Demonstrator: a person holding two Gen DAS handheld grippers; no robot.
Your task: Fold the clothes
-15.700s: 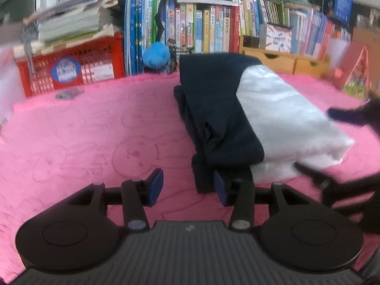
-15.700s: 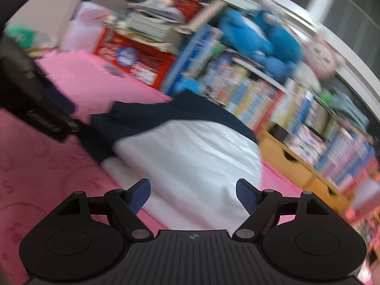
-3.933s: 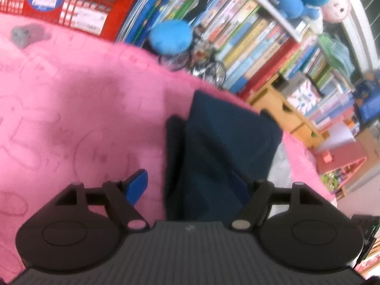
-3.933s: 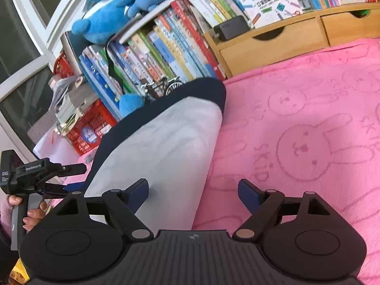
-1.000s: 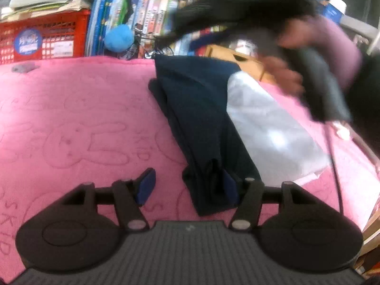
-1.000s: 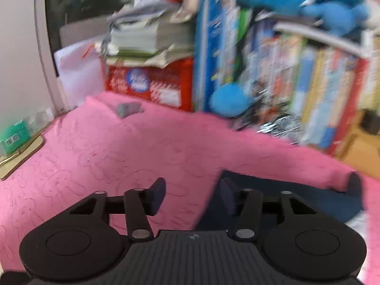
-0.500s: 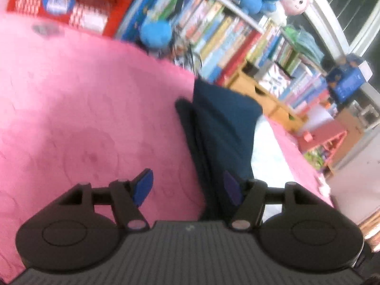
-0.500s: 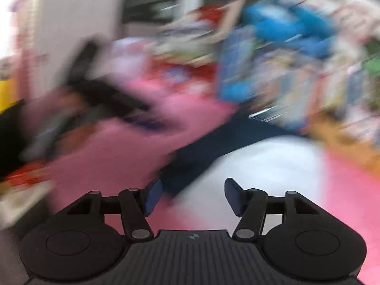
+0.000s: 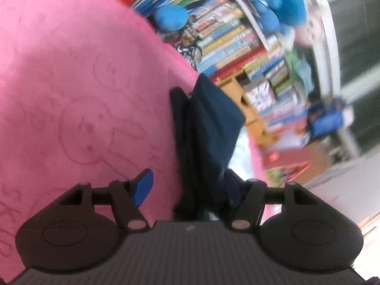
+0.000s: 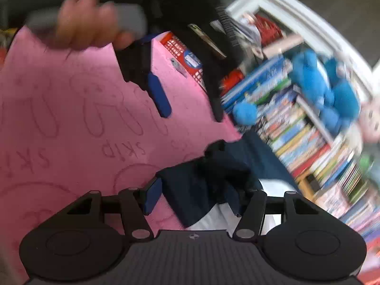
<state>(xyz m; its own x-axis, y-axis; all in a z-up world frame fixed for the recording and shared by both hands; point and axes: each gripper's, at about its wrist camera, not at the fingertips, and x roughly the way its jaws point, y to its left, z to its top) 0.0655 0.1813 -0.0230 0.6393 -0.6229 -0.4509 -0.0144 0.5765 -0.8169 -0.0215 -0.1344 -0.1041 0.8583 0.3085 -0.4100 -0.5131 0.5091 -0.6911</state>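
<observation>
Pink bunny-print blanket point(image 9: 71, 76) before blurry bookshelves point(image 9: 239, 40); both tools point(image 9: 187, 187) point(image 10: 193, 196) gape, seemingly straddling navy garment point(image 9: 209, 123).

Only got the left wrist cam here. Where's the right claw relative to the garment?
Observer: The right claw sits low at the garment's near end, with navy cloth between its fingers.
Operator: Is it pinching?
Observer: Doesn't look like it. The pads stand apart with no visible squeeze, though the picture is blurred.
Operator: How does my left claw look from there?
Observer: The left claw is open above the pink blanket, apparently off the cloth, with a hand wrapped around its grey handle.
</observation>
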